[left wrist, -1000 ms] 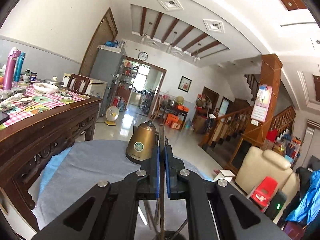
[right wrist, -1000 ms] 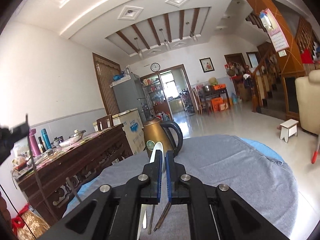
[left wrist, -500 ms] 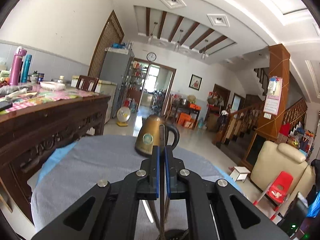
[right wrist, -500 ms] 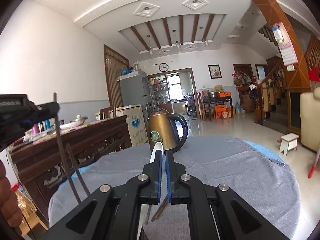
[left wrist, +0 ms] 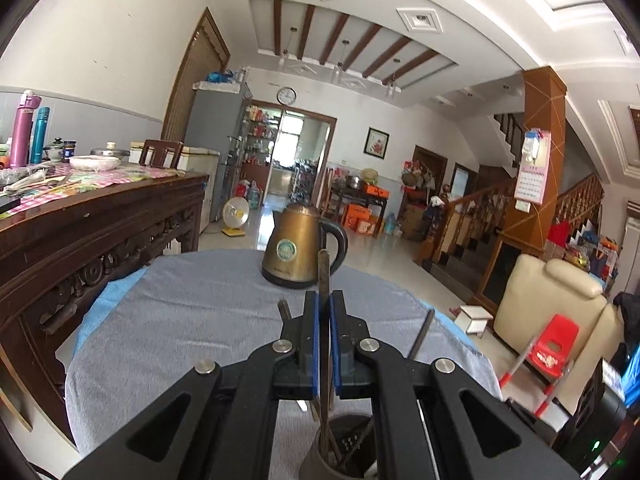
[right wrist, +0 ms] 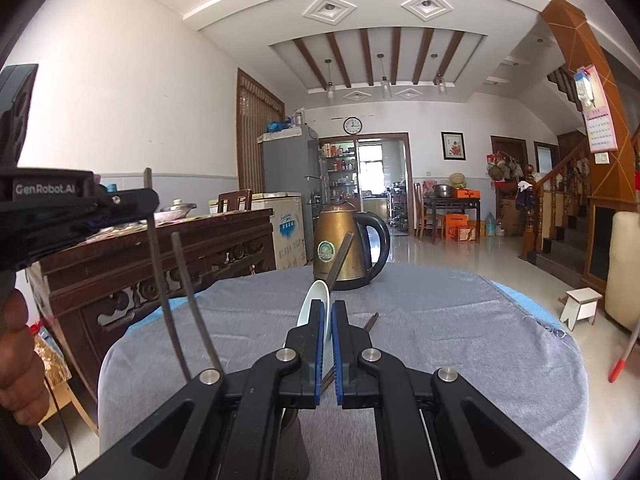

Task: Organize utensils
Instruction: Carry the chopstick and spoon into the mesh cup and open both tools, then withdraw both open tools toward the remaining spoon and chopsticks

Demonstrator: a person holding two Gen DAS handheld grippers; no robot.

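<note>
**Lowering chopstick and spoon toward the holder**

Standing upright, tip at 12 o'clock, a dark slim chopstick [left wrist: 323, 280] is pinched by the left gripper [left wrist: 324, 320] above a dark round utensil holder [left wrist: 340, 452] containing other sticks. The right gripper [right wrist: 326, 320] pinches a white ceramic spoon [right wrist: 316, 304], bowl up. Both have descended since a second ago; the brass kettle [left wrist: 298, 248] sits at 12 o'clock.

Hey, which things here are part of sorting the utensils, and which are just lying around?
Part of the job:
- chopstick gripped upright in the left gripper
- white spoon gripped in the right gripper
- dark holder with chopsticks already standing in it

Just lying about:
- brass kettle on the grey cloth
- pink flask
- white bowl
</note>
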